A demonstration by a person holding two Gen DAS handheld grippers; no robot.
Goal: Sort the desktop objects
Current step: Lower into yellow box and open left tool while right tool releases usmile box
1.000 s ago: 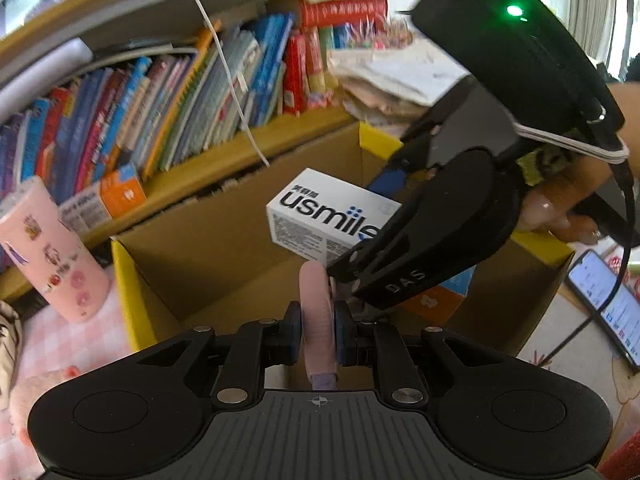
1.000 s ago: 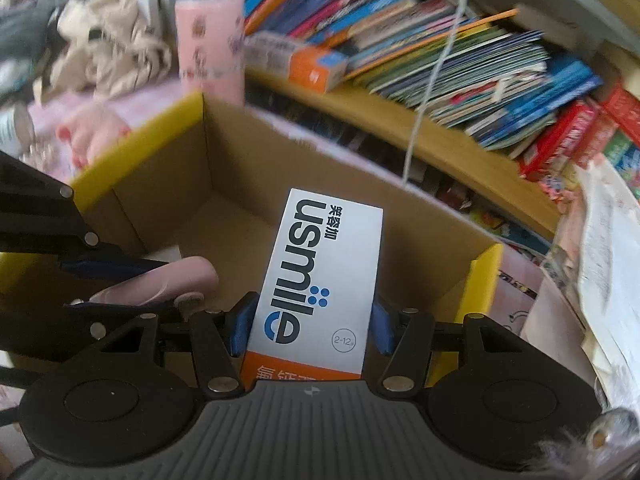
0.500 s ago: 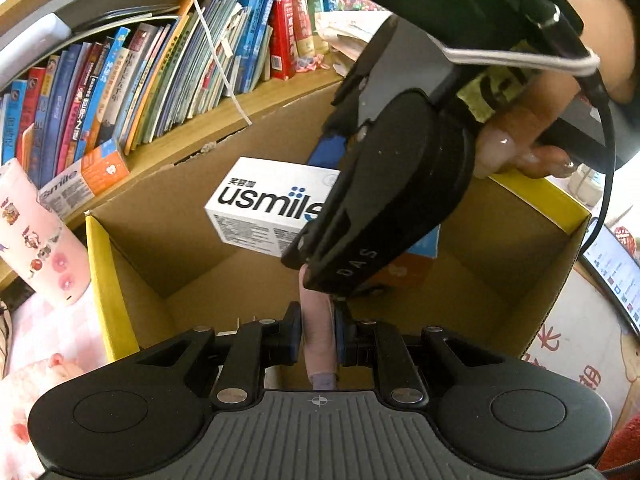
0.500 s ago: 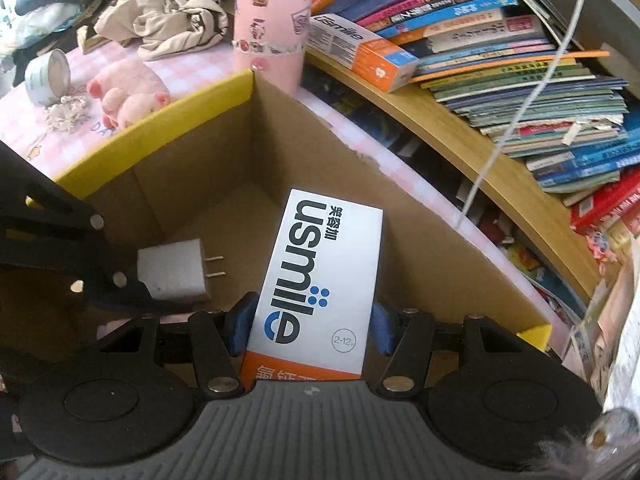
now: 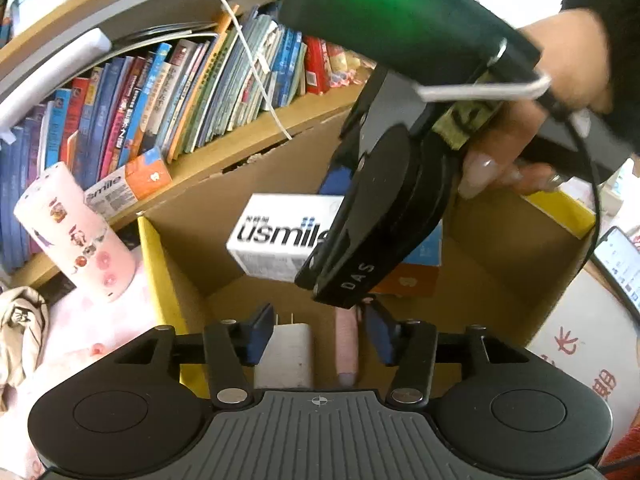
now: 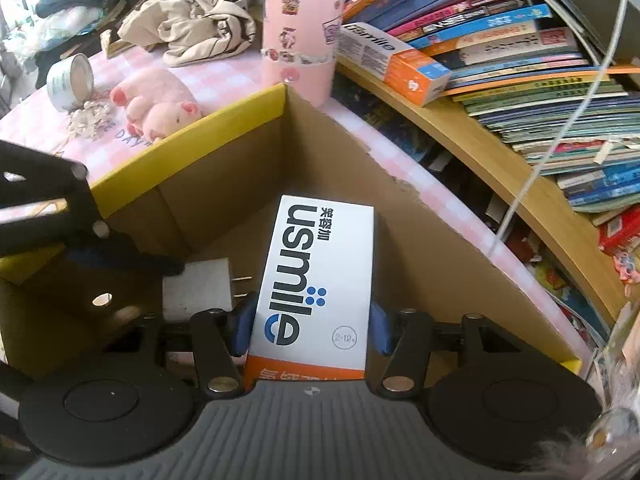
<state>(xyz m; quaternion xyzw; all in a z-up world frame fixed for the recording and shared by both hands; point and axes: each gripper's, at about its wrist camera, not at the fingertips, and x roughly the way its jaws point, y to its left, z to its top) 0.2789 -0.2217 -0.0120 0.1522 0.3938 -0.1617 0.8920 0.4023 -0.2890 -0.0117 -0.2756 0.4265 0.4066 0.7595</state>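
Note:
My left gripper hangs open over the inside of a cardboard box with yellow rims. Between its fingers, on the box floor, lie a slim pink item and a white plug charger; neither is gripped. My right gripper is shut on a white and orange usmile carton, held above the box floor. In the left wrist view the right gripper and the hand holding it cover part of that carton. The charger also shows left of the carton.
A pink cylinder stands just outside the box. A second usmile carton lies on the bookshelf among several books. A pink plush pig, a tipped cup and clothes lie on the checked cloth. A phone lies to the right.
My left gripper has opened and let go of the pink item, which now lies in the box beside the charger. The right gripper still holds the carton, now further along over the box.

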